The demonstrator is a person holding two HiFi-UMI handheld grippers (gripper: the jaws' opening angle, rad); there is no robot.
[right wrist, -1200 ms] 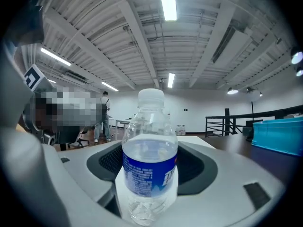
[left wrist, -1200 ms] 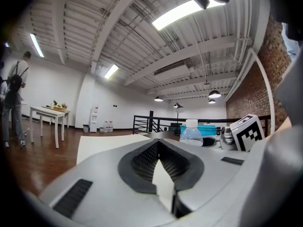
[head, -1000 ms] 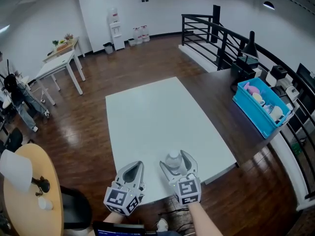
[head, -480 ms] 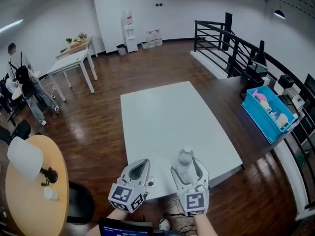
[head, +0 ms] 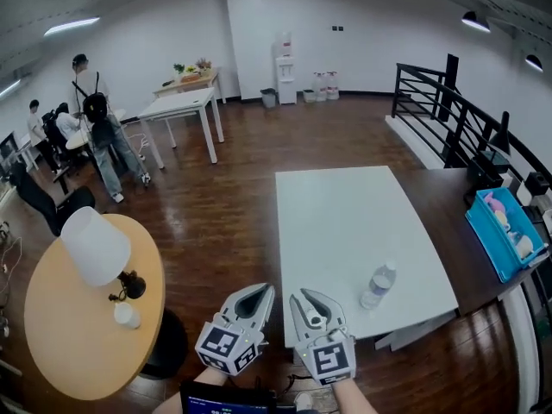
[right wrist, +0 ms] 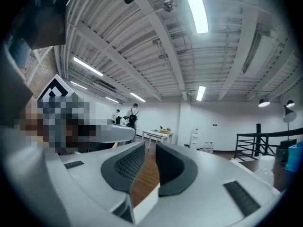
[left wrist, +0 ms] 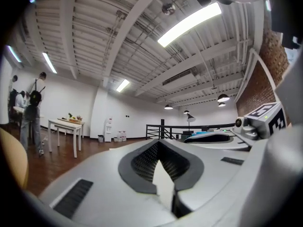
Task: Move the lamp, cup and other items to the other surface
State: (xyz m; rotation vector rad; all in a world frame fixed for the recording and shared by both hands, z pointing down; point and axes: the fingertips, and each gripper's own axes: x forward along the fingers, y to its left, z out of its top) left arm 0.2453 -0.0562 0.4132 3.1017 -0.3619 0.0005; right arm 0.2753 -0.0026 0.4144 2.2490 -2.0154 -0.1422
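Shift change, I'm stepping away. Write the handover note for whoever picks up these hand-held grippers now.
Left hand-held gripper: shut, empty.
Right hand-held gripper: jaws have just been closing and are now a narrow gap apart, with nothing between them.
Done: the bottle stands on the white table.
To do: the lamp and cup sit on the round wooden table. Carry both over to the white table.

Head view, 3 o'clock: blue bin [head: 485, 235] cut by right edge, contents too small to name. 6 o'clock: dark screen [head: 228, 401] cut by bottom edge. 9 o'clock: lamp [head: 97, 247] stem half hidden under shade; cup [head: 127, 315] too small for detail. Right claw view, 4 o'clock: bottle [right wrist: 265, 167] blurred.
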